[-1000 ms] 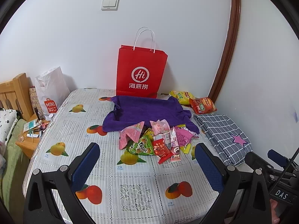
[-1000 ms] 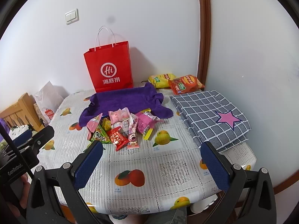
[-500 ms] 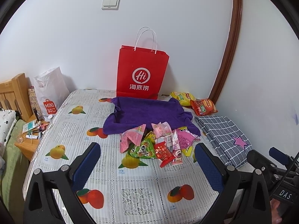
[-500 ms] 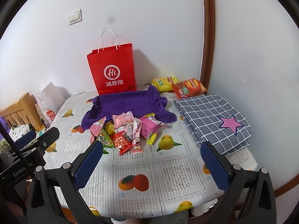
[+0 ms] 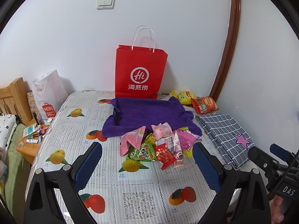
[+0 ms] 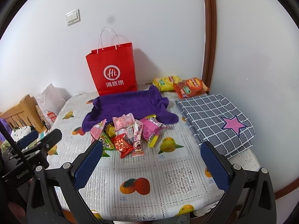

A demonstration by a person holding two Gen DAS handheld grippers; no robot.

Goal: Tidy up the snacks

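A pile of small snack packets (image 5: 158,145) in pink, green, red and yellow lies mid-table, partly on the front edge of a purple towel (image 5: 147,113); the pile also shows in the right wrist view (image 6: 129,134). A yellow chip bag (image 5: 182,97) and a red chip bag (image 5: 204,104) lie at the back right by the wall. My left gripper (image 5: 147,166) is open and empty, held short of the pile. My right gripper (image 6: 152,165) is open and empty, also short of the pile.
A red paper bag (image 5: 140,72) stands against the wall behind the towel. A folded grey checked cloth with a pink star (image 5: 226,136) lies on the right. A white Miniso bag (image 5: 47,97) and a cluttered wooden stand (image 5: 31,138) are off the table's left edge.
Both grippers have moved slightly forward toward the snack pile; it sits a little nearer in both views. Both stay open. Nothing on the table has moved.
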